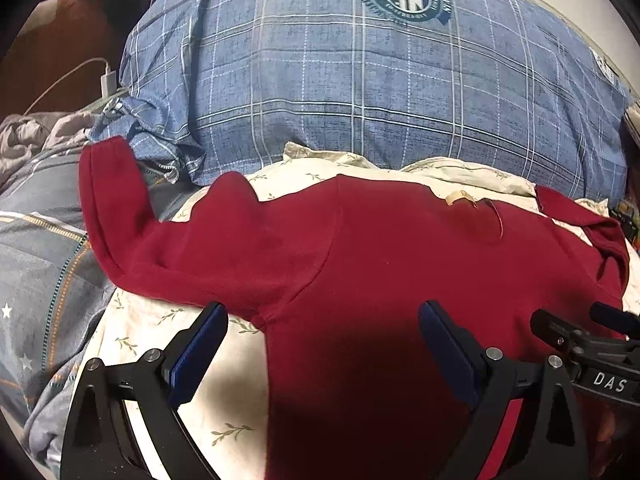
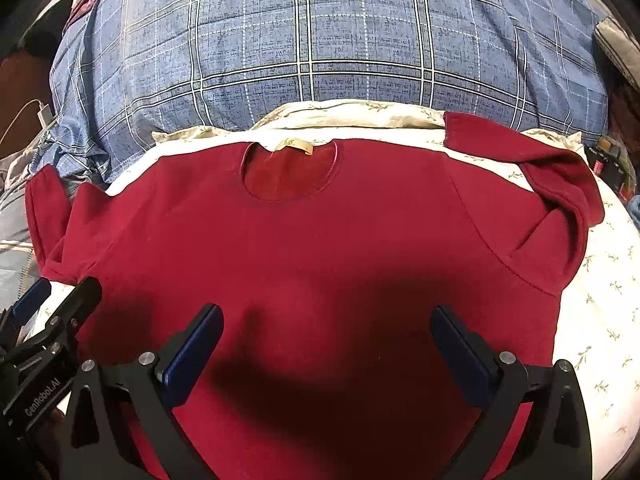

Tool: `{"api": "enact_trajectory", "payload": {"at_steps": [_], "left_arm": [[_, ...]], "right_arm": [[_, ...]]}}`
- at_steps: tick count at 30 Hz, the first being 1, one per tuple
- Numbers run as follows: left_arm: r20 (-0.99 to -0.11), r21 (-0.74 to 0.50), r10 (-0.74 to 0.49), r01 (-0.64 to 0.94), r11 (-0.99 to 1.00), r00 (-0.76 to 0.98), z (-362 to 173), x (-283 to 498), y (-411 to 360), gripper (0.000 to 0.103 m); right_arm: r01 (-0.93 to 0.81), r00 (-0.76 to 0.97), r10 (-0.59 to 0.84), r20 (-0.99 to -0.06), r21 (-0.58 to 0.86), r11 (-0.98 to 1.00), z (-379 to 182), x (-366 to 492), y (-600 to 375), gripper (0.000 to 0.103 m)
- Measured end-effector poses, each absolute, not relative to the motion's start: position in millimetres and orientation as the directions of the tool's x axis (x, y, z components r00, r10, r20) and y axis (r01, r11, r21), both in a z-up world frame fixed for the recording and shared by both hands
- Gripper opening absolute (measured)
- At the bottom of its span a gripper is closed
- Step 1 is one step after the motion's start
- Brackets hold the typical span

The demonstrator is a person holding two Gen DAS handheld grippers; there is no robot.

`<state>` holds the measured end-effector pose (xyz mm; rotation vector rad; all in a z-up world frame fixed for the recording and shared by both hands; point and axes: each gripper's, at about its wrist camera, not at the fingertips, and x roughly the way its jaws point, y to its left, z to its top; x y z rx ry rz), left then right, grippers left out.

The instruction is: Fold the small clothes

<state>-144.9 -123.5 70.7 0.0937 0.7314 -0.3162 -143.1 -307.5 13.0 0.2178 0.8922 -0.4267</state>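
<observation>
Red sweater (image 2: 320, 232) beneath spread fingers (image 2: 192, 344)

Bed with a cream, leaf-sprigged sheet (image 2: 600, 320), a red top spread on it.

The red top (image 2: 320, 248) lies flat and face up on the sheet, neckline toward the far side, one sleeve folded back at the right, the other trailing off left onto a grey striped cover (image 1: 44, 248). A bulky blue plaid quilt (image 2: 320, 40) is heaped just behind it, with a white charger and cable (image 1: 107, 80) at the far left.
</observation>
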Motion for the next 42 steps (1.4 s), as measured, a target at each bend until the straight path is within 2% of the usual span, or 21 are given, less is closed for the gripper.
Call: {"api": "enact_trajectory", "payload": {"at_steps": [10, 29, 35, 39, 41, 42], "left_arm": [[-0.672, -0.085, -0.149, 0.125, 0.989, 0.725, 79.0, -113.3, -76.6, 0.096], [-0.697, -0.067, -0.129, 0.115, 0.991, 0.705, 75.4, -96.0, -69.4, 0.096], [-0.66, -0.003, 0.018, -0.027, 1.0, 0.751, 108.0, -53.0, -31.7, 0.096], [-0.633, 0.149, 0.21, -0.148, 0.978, 0.745, 113.2, -2.7, -14.7, 0.096], [-0.66, 0.167, 0.259, -0.198, 0.966, 0.706, 106.0, 26.2, -2.4, 0.096], [-0.673, 0.163, 0.269, -0.217, 0.962, 0.689, 101.1, 38.0, 3.0, 0.092]], "right_arm": [[0.415, 0.551, -0.244, -0.798, 0.009, 0.91, 10.8, -137.2, -301.5, 0.103], [0.382, 0.535, -0.234, -0.812, -0.014, 0.924, 4.8, -131.4, -291.3, 0.103], [0.369, 0.543, -0.203, -0.815, 0.015, 0.929, 6.3, -131.2, -293.3, 0.103], [0.354, 0.542, -0.191, -0.818, 0.017, 0.935, 4.0, -129.3, -288.9, 0.103], [0.344, 0.538, -0.188, -0.822, 0.01, 0.939, 2.8, -127.3, -286.1, 0.103], [0.339, 0.536, -0.187, -0.823, 0.007, 0.941, 2.2, -126.3, -285.2, 0.103]]}}
